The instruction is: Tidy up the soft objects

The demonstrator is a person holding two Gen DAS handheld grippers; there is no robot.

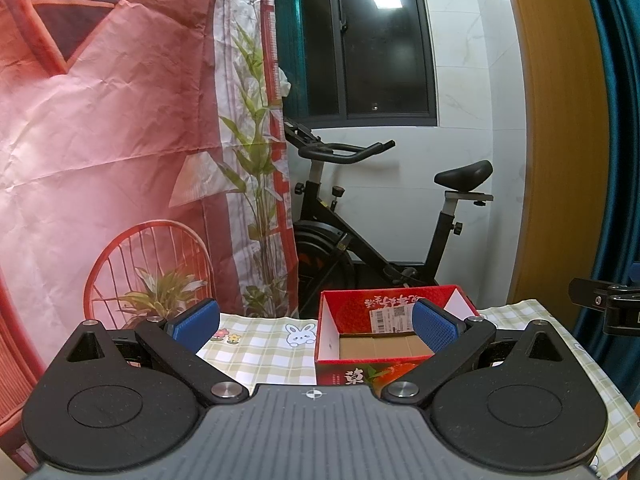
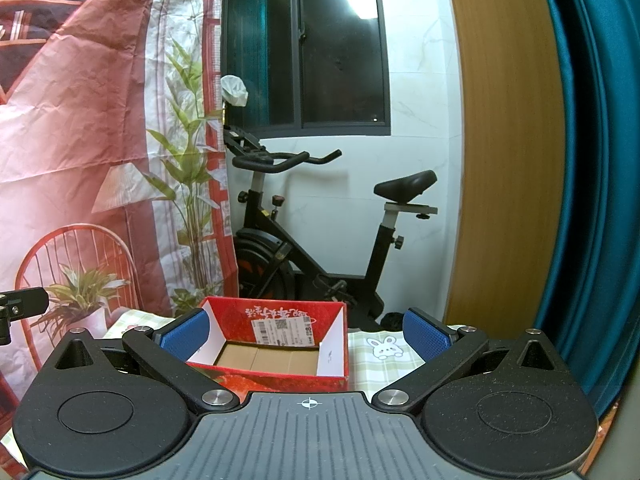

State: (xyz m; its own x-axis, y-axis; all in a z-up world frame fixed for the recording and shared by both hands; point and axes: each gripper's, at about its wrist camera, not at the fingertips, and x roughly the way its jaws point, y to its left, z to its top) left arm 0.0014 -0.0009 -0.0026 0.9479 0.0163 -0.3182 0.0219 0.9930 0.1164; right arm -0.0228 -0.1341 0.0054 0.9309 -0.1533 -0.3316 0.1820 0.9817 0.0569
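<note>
Left tool [image 1: 316, 326] agape, checked tablecloth [image 1: 260, 348], possibly balcony

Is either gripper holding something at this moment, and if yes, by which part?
Nothing is held. The left gripper and the right gripper are both open, with only the empty red cardboard box and checked tablecloth seen between their fingers.

A red cardboard box [image 1: 396, 336] at the far edge of the table carries white Chinese script, upside down and unreadable, a white shipping label [image 2: 282, 330] too small to read, and the character 草 on its front.
</note>
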